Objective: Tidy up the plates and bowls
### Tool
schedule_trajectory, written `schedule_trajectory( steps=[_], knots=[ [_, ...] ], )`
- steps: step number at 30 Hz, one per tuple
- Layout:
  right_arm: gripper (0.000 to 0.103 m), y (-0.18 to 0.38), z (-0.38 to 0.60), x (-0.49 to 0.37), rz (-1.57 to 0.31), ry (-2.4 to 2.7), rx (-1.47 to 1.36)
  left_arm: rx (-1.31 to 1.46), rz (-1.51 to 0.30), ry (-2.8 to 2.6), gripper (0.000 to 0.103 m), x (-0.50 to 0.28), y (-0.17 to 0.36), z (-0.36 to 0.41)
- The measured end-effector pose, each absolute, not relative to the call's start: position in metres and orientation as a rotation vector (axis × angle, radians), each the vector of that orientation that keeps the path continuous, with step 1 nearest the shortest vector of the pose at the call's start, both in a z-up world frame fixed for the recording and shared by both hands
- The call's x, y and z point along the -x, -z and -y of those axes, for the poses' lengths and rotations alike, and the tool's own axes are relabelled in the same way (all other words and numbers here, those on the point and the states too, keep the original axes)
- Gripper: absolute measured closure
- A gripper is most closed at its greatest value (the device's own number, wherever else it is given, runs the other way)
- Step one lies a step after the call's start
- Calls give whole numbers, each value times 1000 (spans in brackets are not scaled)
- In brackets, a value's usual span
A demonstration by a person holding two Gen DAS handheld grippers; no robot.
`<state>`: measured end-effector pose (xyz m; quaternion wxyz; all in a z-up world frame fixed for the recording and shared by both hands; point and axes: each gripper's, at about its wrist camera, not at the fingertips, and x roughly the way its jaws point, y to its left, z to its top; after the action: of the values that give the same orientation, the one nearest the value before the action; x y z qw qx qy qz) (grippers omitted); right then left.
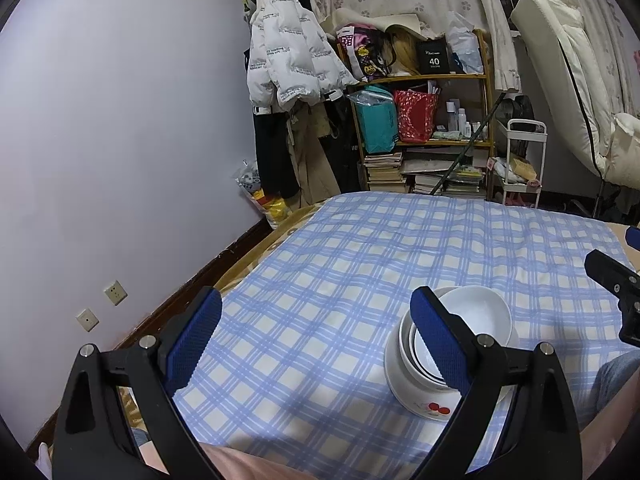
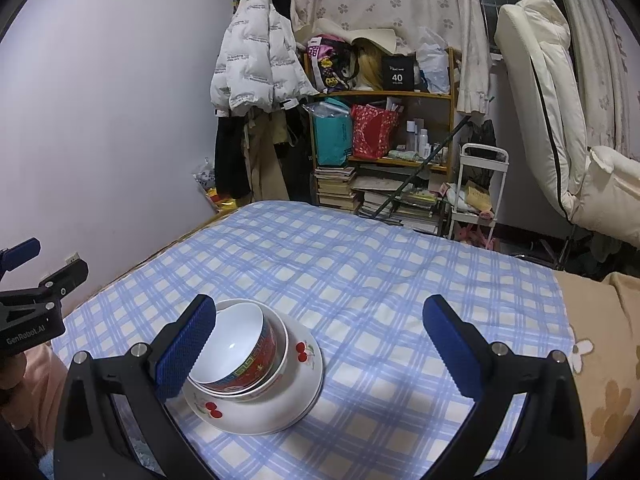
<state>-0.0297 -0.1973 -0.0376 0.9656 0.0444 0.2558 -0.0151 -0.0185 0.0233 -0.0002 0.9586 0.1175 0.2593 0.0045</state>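
Blue-padded fingers [image 1: 196,336] of the left gripper [image 1: 316,332] sit closest to the lens, spread wide with nothing between them, above the blue-and-white checked cloth [image 1: 340,248]. Its right-hand pad partly hides the stack of dishes: a white plate with cherry print [image 1: 424,404] lying on the cloth, a white bowl [image 1: 476,312] nested inside on top.

From the right wrist view, the right gripper [image 2: 320,340] is likewise spread wide and empty. Its left pad [image 2: 184,352] overlaps the near edge of the stack. Here the plate [image 2: 276,408] carries 2 bowls: a white outer bowl [image 2: 282,344] and, inside it, a bowl with a red patterned band [image 2: 256,352], tilted slightly. The stack sits near the front left of the cloth, between the 2 grippers.

Farther back, left to right, stand a pale wall [image 2: 100,100], a white puffer jacket [image 2: 256,68] on a rack, a cluttered wooden shelf [image 2: 384,128] and a white trolley [image 2: 480,184].
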Motion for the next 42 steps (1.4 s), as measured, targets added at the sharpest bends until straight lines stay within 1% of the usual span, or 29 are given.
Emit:
schedule_trajectory(
  steps=[42],
  knots=[
    [0,43,201,30,-513,56,-96,-262,-516,50,9,16,8,-11]
  ],
)
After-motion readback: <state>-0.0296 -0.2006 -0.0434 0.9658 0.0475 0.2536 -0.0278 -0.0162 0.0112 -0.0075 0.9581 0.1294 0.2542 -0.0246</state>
